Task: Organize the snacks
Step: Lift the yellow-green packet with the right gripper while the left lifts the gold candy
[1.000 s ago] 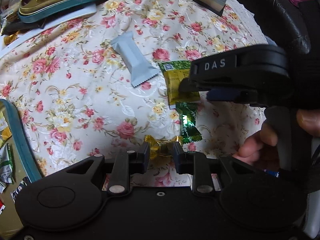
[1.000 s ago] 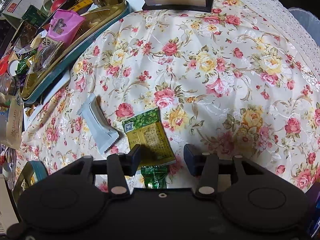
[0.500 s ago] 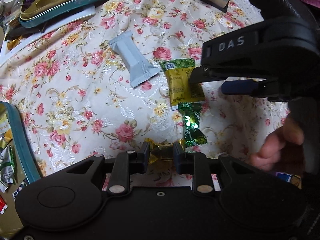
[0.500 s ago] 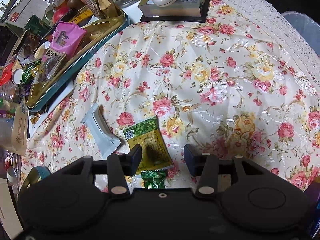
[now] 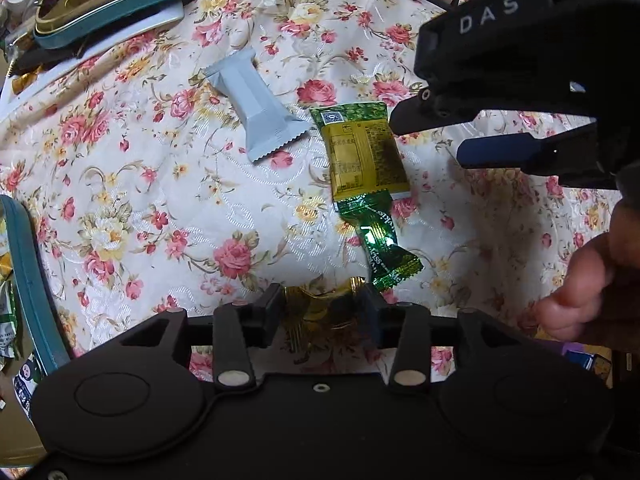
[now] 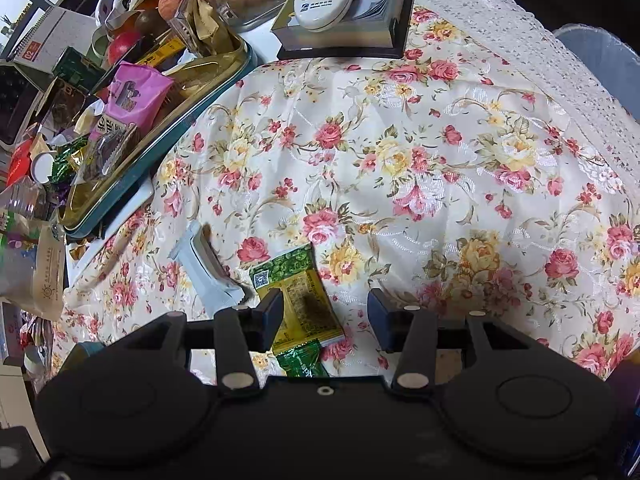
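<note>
Snacks lie on the floral tablecloth. A grey-white packet [image 5: 258, 110] lies left of a yellow-green packet [image 5: 362, 152], with a green candy [image 5: 382, 244] below it. My left gripper [image 5: 322, 312] is shut on a gold-wrapped candy [image 5: 316, 312] just above the cloth. My right gripper [image 6: 324, 312] is open and empty, hovering over the yellow-green packet [image 6: 298, 300], with the green candy [image 6: 302, 362] under it and the grey packet [image 6: 208, 268] to its left. The right gripper also shows in the left wrist view [image 5: 432, 132].
A teal-rimmed gold tray [image 6: 160, 152] full of snacks sits at the far left. Another teal tray edge [image 5: 28, 280] is at the left in the left wrist view. A remote on a book [image 6: 344, 4] sits at the back. The lace tablecloth edge [image 6: 560, 80] runs on the right.
The left gripper has stayed shut on the gold candy. The right gripper has lifted and pulled back a little from the yellow-green packet, still open.
</note>
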`<act>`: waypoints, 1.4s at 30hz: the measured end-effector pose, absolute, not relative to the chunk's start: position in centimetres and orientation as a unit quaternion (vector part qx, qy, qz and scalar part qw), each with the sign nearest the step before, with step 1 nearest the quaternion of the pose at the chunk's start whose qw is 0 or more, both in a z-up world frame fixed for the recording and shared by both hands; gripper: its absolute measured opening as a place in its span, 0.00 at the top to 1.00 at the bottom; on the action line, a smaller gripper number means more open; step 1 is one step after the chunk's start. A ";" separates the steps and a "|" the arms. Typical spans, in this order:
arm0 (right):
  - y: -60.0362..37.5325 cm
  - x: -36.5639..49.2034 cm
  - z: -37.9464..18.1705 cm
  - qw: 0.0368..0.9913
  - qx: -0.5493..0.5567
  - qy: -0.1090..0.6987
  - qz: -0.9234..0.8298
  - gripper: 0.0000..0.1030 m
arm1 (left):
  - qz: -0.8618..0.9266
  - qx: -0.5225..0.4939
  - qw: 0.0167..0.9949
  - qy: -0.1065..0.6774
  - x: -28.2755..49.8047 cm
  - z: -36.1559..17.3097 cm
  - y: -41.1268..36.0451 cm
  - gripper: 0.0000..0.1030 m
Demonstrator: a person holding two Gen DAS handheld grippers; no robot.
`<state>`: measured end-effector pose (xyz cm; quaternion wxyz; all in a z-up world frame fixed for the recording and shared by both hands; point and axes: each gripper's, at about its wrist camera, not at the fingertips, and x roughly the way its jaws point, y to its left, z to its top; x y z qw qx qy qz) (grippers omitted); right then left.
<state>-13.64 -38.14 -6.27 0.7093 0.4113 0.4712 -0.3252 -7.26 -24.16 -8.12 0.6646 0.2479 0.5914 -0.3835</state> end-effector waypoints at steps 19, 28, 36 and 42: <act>-37.9 -13.3 -6.3 0.712 0.409 0.473 -0.320 0.52 | -0.358 0.116 0.668 0.642 -1.4 -6.4 -20.4 0.78; -36.6 -11.2 -7.2 0.723 0.374 0.501 -0.293 0.49 | -0.331 0.102 0.674 0.653 0.5 -6.6 -18.7 0.78; -36.1 -10.3 -8.6 0.715 0.359 0.520 -0.299 0.46 | -0.335 0.109 0.676 0.647 0.6 -6.2 -18.3 0.78; -34.7 -9.4 -8.7 0.733 0.314 0.521 -0.305 0.41 | -0.335 0.112 0.678 0.645 0.6 -5.9 -18.4 0.78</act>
